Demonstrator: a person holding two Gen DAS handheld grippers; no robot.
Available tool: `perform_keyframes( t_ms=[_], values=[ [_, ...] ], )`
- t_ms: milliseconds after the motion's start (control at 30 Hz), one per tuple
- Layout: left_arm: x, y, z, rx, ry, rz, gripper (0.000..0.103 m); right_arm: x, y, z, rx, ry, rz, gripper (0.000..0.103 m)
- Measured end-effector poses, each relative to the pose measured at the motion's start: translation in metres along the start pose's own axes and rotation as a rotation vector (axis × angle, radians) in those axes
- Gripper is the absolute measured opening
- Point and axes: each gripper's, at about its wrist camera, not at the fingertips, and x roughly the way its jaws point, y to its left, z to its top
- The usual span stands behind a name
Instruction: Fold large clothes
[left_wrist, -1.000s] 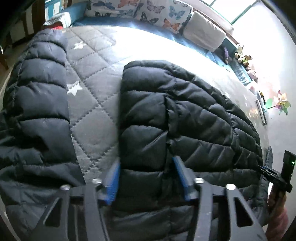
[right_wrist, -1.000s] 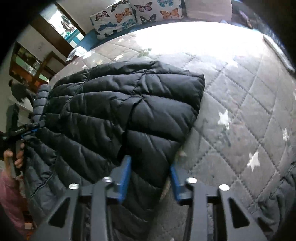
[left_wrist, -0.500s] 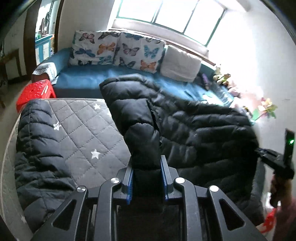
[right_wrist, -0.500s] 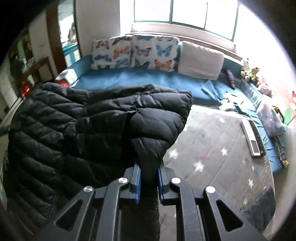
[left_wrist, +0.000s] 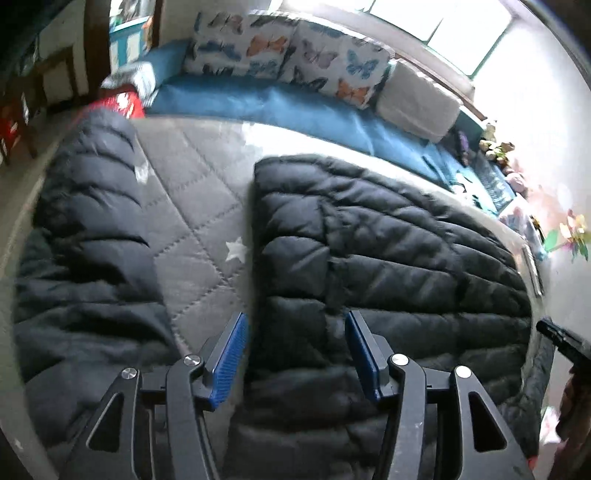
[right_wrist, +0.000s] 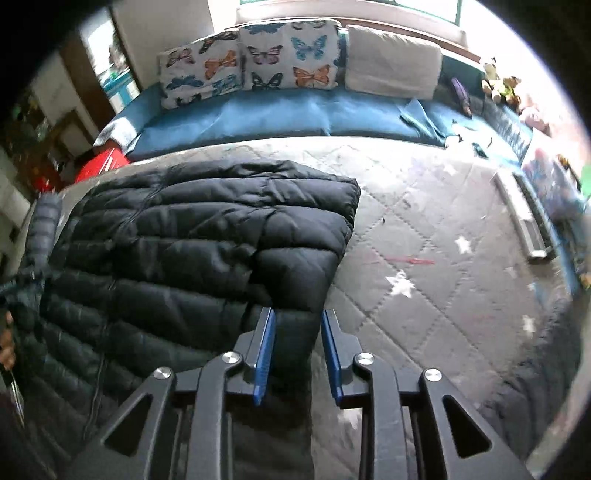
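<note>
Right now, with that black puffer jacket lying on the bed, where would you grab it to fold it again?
Probably by the folded panel's two near corners, one tool on each, coming down from above at the near edge. The black puffer jacket lies flat on the quilted mattress, and its puffy edge stands thick enough to pinch. The left tool and right tool already straddle that edge, jaws opening.

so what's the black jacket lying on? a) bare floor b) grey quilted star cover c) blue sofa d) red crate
b: the jacket lies spread on the grey quilted cover with white stars, while the blue sofa sits behind it.
</note>
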Motion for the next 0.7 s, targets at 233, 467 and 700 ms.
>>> perform_keyframes(
  t_ms=[233,467,700],
  values=[
    [-0.080,-0.028,-0.063,0.163,-0.043,-0.063,0.064,-0.043,0.047,-0.048,-0.125,0.012,0.056,0.033],
    [-0.116,-0.061,-0.166,0.310,0.022,-0.133,0.068,-0.053,0.111,-0.119,-0.336,0.078,0.085,0.035],
    [-0.124,-0.101,-0.264,0.477,0.015,-0.184,0.069,-0.036,0.137,-0.188,-0.378,0.117,0.139,0.040]
  ],
)
